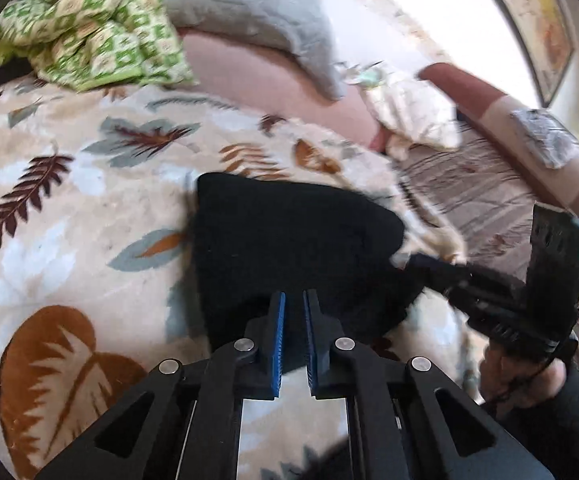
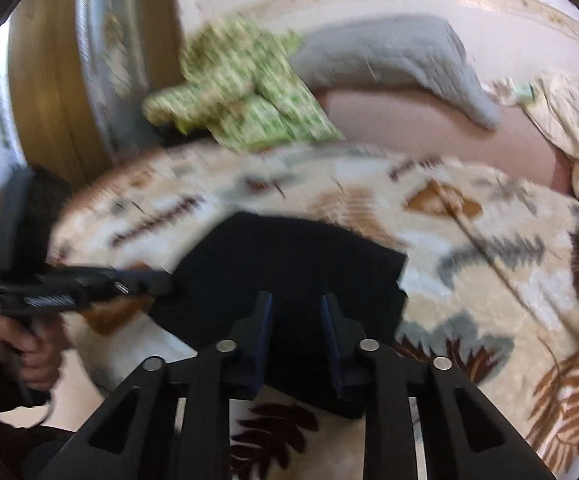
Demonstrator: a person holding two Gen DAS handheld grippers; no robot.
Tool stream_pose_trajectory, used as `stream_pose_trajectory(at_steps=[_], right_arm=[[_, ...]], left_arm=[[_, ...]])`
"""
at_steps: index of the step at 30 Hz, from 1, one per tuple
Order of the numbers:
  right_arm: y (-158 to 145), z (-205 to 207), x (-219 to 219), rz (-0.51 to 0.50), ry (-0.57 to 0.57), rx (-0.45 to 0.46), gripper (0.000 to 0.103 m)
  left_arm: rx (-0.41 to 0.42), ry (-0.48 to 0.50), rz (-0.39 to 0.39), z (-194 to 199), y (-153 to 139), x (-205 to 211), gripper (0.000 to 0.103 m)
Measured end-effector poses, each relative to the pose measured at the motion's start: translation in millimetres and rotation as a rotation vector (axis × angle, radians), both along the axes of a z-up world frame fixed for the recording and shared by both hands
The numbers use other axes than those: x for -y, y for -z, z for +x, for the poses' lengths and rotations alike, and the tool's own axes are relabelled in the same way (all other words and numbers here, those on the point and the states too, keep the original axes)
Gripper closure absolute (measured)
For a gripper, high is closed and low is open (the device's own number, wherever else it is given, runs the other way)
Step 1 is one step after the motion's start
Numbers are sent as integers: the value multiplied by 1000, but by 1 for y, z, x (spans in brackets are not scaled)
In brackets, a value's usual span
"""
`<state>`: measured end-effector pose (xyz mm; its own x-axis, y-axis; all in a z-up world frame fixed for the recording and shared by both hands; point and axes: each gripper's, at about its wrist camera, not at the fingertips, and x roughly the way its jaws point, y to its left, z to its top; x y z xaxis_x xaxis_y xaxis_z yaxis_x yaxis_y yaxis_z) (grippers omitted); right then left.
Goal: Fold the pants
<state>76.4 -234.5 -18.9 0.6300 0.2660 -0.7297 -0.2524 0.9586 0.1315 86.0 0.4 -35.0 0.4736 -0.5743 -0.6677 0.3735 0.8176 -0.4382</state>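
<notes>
In the left wrist view, the left hand-held gripper (image 1: 294, 300) reaches down over a bed covered by a cream blanket (image 1: 69, 208) printed with brown and grey leaves. Its blue-padded fingers (image 1: 279, 332) stand close together with only a narrow slot between them, and no cloth can be made out caught in that slot. The black pants (image 1: 289, 248) lie folded into a compact dark shape on the blanket, directly under and ahead of the fingertips. At the right edge, the right hand-held gripper (image 1: 413, 261) comes in from the side, its tip at the right border of the pants; a hand (image 1: 525, 376) grips its handle. Farther back lie a green patterned cloth (image 1: 89, 28), a grey pillow (image 1: 249, 12) and a pink pillow (image 1: 257, 76).

In the right wrist view, which is blurred, the right hand-held gripper (image 2: 296, 302) hangs over the near part of the pants (image 2: 289, 264). Its fingers (image 2: 265, 320) are parted by a moderate gap, with black fabric seen beneath and between them, but the pads do not appear to press on it. The left hand-held gripper (image 2: 157, 280) enters from the left, its tip at the left edge of the pants, held by a hand (image 2: 33, 352). Its jaws cannot be read from this side. The blanket (image 2: 489, 240) spreads around the pants on all sides, with the green cloth (image 2: 241, 108) and grey pillow (image 2: 389, 52) beyond.
</notes>
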Motion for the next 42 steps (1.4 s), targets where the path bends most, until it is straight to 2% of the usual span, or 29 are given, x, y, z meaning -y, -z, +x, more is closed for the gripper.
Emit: stream_pose_trajectory(at_steps=[1,2,3,6,9,11,13,14,16,18,20,21,22,23,24,29,32,33,35,37,38,40,42], right_arm=[[13,6,1,-31,27,-71,83],[37,14,3,-67,52,-193,83],[42,14,5,-68,60,-209,83],[41,14,9,-51,60,-212,83],[40,13,17,4,79,-223,83],[33,15,21,49,83,-209,80],[18,14,27,92,96,-124,80],[10,13,29,111,106,-70,80],[-6,16,32,133,135,49,80],[-11,26,32,141,144,118,80],[0,44,29,121,149,87,82],[15,58,28,85,165,16,80],[33,68,28,66,170,-74,80],[56,76,29,64,175,-183,81],[61,76,32,97,190,-158,81],[71,79,33,139,170,-173,78],[64,73,31,187,158,-172,66],[58,69,31,185,158,-154,66],[27,52,36,181,161,-39,65],[-3,22,34,168,122,76,66],[-10,12,32,161,102,94,66],[-8,2,24,144,65,28,69],[17,4,12,61,38,-116,68]], left_arm=[[-24,-2,11,1,6,4,99],[-80,5,32,7,21,9,100],[-98,1,32,10,29,13,100],[-83,-9,10,12,28,20,100],[-83,1,-15,13,14,19,101],[-11,-4,-57,19,-7,13,100],[61,-25,-74,29,-29,10,99],[68,-36,-67,36,-34,12,99],[40,-51,-48,61,-33,22,99],[-13,-71,0,78,-21,33,99],[-105,-97,91,98,6,47,99],[-144,-103,127,103,21,51,99],[-143,-107,128,104,31,53,99],[-124,-111,123,103,34,54,99],[-117,-115,118,102,33,54,99],[-118,-112,119,106,31,57,99],[-52,-99,98,91,6,52,98],[-16,-93,82,78,-5,44,95],[66,-38,18,48,-31,40,90],[93,14,-6,26,-38,41,88],[94,36,3,18,-36,42,87],[48,51,49,12,-18,45,87],[-85,45,127,19,18,50,88]])
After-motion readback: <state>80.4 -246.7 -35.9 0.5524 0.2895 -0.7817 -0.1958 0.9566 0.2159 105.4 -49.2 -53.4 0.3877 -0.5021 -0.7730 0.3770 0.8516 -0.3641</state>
